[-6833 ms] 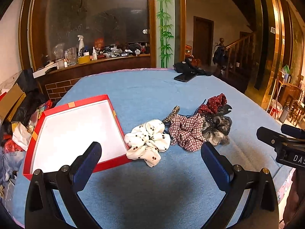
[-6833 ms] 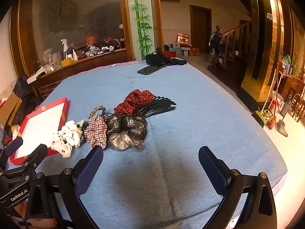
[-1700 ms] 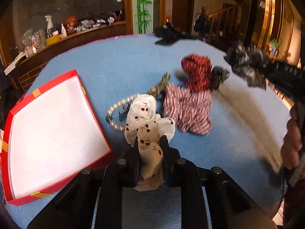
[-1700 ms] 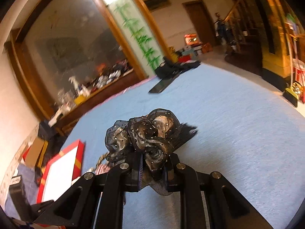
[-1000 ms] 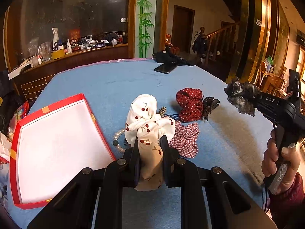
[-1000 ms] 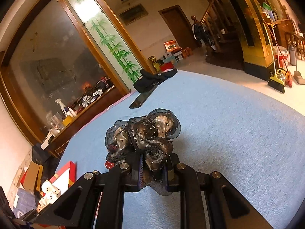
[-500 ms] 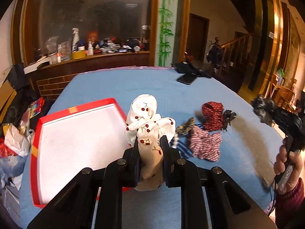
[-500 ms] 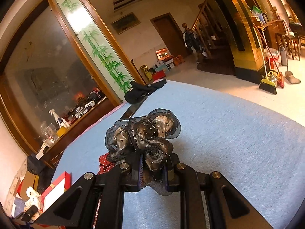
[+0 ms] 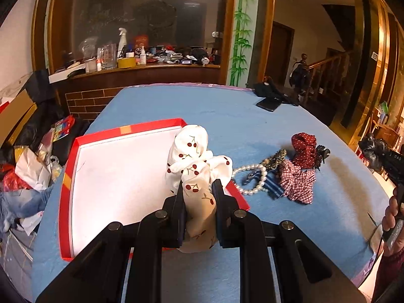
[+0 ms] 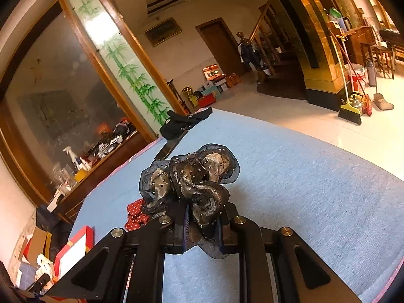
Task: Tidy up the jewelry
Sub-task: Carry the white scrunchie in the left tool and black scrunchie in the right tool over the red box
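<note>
My left gripper [image 9: 198,192] is shut on a white cherry-print scrunchie [image 9: 194,156], held above the right rim of the red box with a white floor [image 9: 121,176]. On the blue tablecloth to the right lie a pearl bracelet [image 9: 252,179], a leopard-print band [image 9: 275,159], a striped blue piece [image 9: 274,188], a red plaid scrunchie [image 9: 299,181], a red dotted scrunchie [image 9: 304,145] and a black claw clip [image 9: 322,152]. My right gripper [image 10: 202,217] is shut on a dark sheer beaded scrunchie [image 10: 192,176], raised above the cloth. That gripper [image 9: 378,151] also shows at the right edge of the left wrist view.
A black phone [image 9: 269,104] and a dark bundle [image 9: 270,89] lie at the table's far end. A cluttered wooden counter [image 9: 141,63] stands behind. Bags and boxes [image 9: 27,166] crowd the floor left of the table. A hand [image 9: 392,217] grips the right tool's handle.
My left gripper has carried the white scrunchie leftward, so it now hangs over the red box's right rim. The right gripper keeps the dark scrunchie raised and has drifted slightly.
</note>
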Available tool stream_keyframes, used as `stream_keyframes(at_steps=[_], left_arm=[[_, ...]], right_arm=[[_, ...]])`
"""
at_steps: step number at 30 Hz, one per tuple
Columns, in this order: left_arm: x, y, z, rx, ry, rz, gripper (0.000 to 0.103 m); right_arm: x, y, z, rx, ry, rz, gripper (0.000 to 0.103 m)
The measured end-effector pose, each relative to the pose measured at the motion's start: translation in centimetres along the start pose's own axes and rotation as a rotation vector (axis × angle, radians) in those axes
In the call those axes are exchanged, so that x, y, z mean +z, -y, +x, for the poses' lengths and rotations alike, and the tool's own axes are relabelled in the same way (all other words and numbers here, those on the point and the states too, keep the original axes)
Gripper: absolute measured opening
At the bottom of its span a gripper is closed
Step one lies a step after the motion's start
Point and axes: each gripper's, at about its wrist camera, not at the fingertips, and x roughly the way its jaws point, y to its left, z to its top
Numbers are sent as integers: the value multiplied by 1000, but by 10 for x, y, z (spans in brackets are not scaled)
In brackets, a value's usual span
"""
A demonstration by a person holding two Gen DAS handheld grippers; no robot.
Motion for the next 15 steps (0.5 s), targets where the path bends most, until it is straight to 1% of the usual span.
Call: stream_keyframes(at_steps=[5, 9, 15], left_arm=[[-8, -4, 1, -1, -13, -15, 18], [-12, -3, 5, -16, -24, -20, 18], [-14, -2, 4, -32, -19, -15, 18]], right_arm=[[-9, -23, 4, 63, -53, -58, 17], [-21, -49, 7, 139, -109, -126, 17], [-38, -78, 8, 196, -157, -200, 18]])
